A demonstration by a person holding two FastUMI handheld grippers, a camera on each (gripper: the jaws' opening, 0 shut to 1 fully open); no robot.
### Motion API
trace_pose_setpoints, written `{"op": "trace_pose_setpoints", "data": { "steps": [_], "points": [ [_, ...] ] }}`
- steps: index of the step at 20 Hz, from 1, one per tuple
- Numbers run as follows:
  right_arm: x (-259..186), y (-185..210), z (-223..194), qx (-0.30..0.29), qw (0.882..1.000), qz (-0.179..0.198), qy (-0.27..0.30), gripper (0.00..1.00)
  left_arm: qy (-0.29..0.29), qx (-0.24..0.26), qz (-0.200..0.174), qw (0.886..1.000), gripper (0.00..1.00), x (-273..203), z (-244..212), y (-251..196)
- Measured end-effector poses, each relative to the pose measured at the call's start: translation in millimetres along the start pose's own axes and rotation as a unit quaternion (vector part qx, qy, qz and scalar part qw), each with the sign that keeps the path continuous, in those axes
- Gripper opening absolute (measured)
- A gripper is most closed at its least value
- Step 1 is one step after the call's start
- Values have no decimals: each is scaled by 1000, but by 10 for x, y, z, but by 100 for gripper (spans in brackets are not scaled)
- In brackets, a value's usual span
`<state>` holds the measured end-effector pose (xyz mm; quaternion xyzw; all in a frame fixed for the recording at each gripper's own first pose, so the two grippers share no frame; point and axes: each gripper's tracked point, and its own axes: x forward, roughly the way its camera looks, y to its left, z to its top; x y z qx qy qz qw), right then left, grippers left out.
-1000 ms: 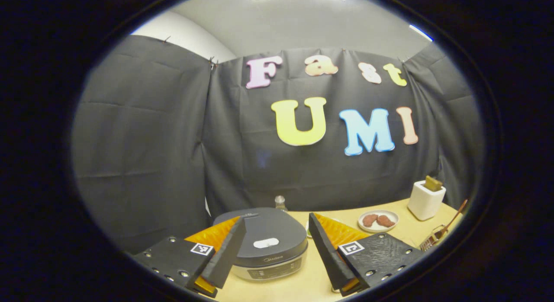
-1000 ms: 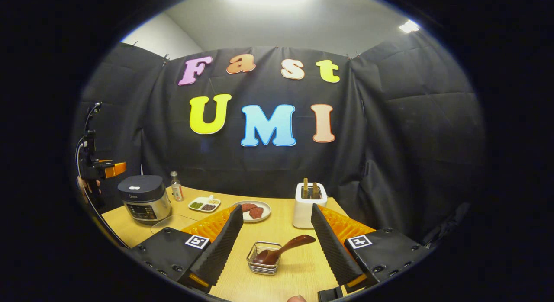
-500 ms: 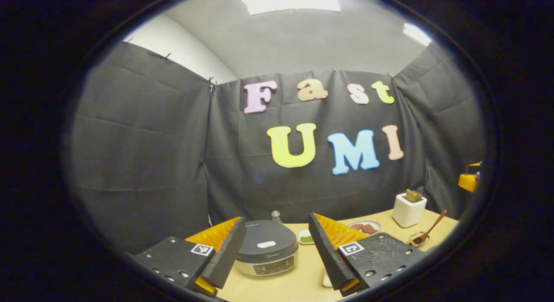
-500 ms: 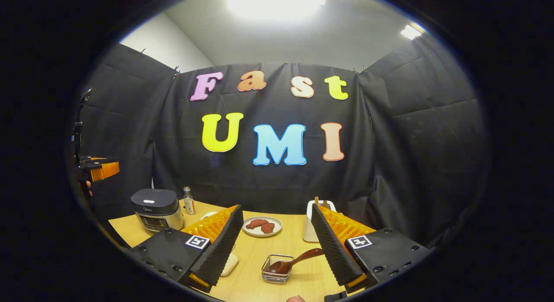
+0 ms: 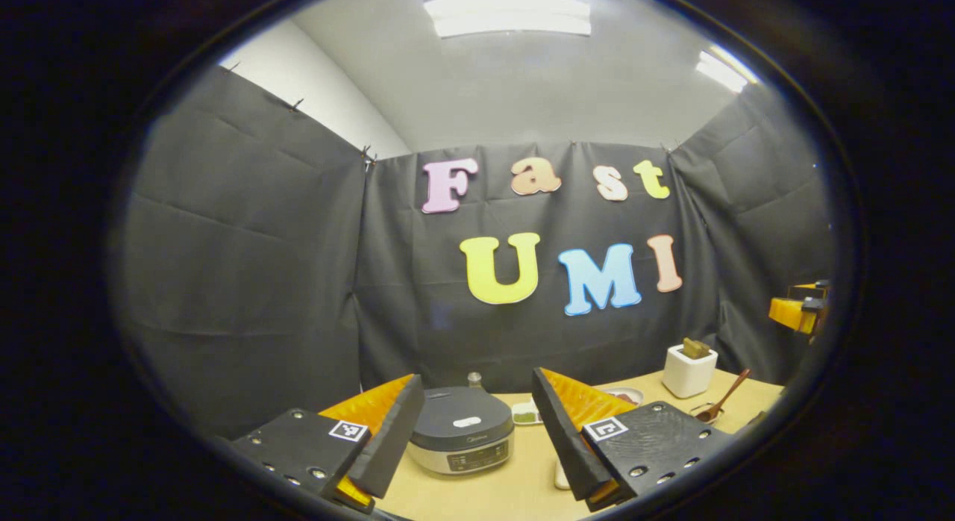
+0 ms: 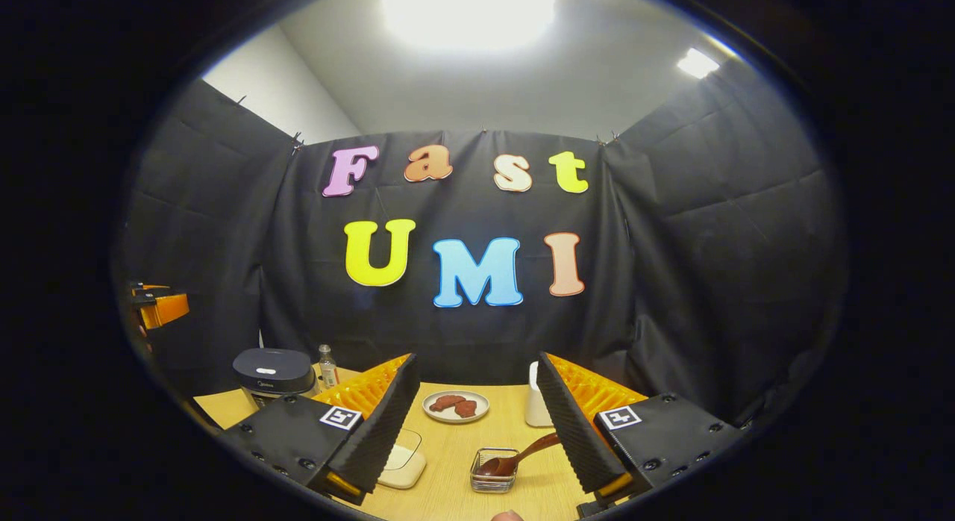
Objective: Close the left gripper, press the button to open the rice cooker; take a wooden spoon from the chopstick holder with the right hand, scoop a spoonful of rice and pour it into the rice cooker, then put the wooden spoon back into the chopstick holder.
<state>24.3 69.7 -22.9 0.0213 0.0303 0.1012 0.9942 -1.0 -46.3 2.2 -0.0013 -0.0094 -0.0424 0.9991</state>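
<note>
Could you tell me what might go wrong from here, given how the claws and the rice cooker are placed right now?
The left claw is open, so pressing the rice cooker button now could let the fingers straddle or miss it. The wooden spoon leans in a light wire holder, which might tip when the open right claw pulls the handle.

The table (image 6: 455, 450) is pale wood-grain, smooth and matt. The cooker (image 5: 462, 438) has a matt dark plastic lid over a shiny metal band. The basket (image 6: 492, 472) is bright wire; the spoon (image 6: 522, 455) is glossy dark wood. The plate (image 6: 456, 406) looks glazed.
</note>
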Motion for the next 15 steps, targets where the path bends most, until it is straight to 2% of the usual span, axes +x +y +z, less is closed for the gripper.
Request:
{"op": "trace_pose_setpoints", "data": {
  "steps": [1, 2, 6, 7, 9, 13, 15],
  "points": [
    [-13, 17, 15, -2, 1000, 1, -2, 96, 1, 0, 1, 1000, 87, -29, -6, 15],
    [-31, 23, 20, -3, 1000, 0, -3, 99, -1, -1, 2, 1000, 87, -70, 14, 31],
    [-103, 67, 70, 3, 1000, 0, -7, 99, -2, 1, 4, 1000, 87, -178, 19, 63],
    [-112, 69, 67, 2, 1000, -1, -8, 96, -3, 2, 4, 1000, 87, -197, 18, 64],
    [-130, 72, 53, 1, 1000, -1, -6, 99, -3, 1, 5, 1000, 87, -217, 13, 63],
    [-176, 56, 67, 0, 1000, -4, -7, 96, -5, -2, 4, 1000, 87, -235, 18, 31],
    [-183, 44, 85, 2, 1000, -6, -8, 99, -6, -1, 4, 1000, 88, -236, 22, 16]
  ]
}}
